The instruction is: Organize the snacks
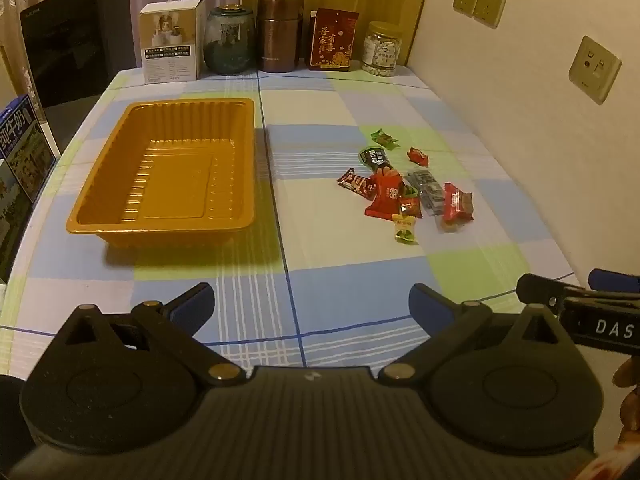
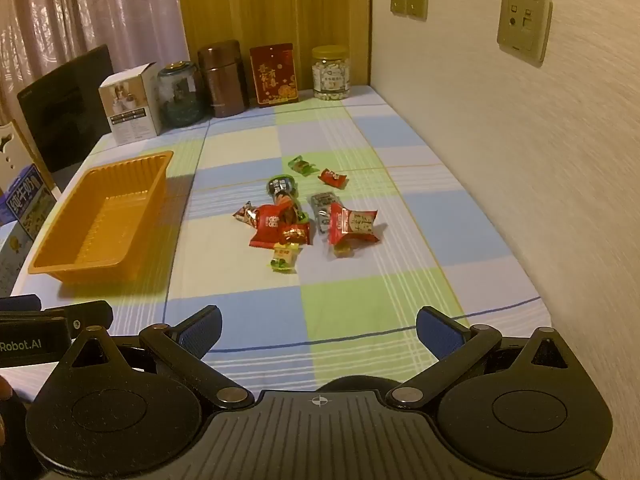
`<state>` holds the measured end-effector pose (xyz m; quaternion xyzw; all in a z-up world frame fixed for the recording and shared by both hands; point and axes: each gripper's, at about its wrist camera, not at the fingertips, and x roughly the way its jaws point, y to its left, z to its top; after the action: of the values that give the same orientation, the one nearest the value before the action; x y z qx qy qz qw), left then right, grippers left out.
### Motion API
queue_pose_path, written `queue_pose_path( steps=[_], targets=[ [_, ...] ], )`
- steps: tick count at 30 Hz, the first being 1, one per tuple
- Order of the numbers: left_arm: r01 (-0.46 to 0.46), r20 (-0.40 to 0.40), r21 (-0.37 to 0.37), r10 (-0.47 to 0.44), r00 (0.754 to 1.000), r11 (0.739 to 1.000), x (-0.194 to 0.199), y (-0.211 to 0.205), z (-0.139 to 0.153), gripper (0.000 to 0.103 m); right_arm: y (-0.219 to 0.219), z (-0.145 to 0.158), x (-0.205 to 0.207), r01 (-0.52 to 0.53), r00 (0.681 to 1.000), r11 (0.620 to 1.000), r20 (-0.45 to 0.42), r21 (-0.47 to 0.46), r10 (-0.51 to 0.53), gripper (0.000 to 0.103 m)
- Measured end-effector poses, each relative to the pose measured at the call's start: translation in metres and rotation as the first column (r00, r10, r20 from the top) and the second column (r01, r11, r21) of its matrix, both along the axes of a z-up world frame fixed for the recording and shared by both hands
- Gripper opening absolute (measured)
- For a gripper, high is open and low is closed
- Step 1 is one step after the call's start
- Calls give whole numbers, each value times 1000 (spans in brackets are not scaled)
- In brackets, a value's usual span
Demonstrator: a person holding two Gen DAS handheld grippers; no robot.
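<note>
An empty orange plastic tray [image 1: 100,216] [image 2: 48,266] sits on the checked tablecloth at the left. Several wrapped snacks lie in a loose pile [image 1: 404,188] [image 2: 304,224] to its right: a red pouch [image 2: 270,226], a red-and-white packet [image 2: 354,224], a yellow-green candy [image 2: 284,258], a green candy [image 2: 301,165]. My left gripper [image 1: 312,304] is open and empty near the table's front edge. My right gripper [image 2: 318,330] is open and empty, also at the front edge, well short of the pile. Each gripper shows at the edge of the other's view.
Along the back stand a white box [image 1: 172,42], a glass jar [image 1: 229,40], a brown canister [image 1: 279,32], a red box [image 1: 332,40] and a candy jar [image 1: 382,49]. A wall with sockets [image 2: 524,24] borders the right. Milk cartons [image 1: 24,148] stand at the left edge.
</note>
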<state>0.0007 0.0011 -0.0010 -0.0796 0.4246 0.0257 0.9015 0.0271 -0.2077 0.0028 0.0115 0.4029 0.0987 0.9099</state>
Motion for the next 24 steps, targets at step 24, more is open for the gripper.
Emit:
queue_pose_path(
  steps=[24],
  targets=[
    [13, 23, 0, -13, 1000, 1000, -5, -5, 4, 103, -1, 3, -2, 5, 1000, 1000, -5, -2, -5, 103]
  ],
)
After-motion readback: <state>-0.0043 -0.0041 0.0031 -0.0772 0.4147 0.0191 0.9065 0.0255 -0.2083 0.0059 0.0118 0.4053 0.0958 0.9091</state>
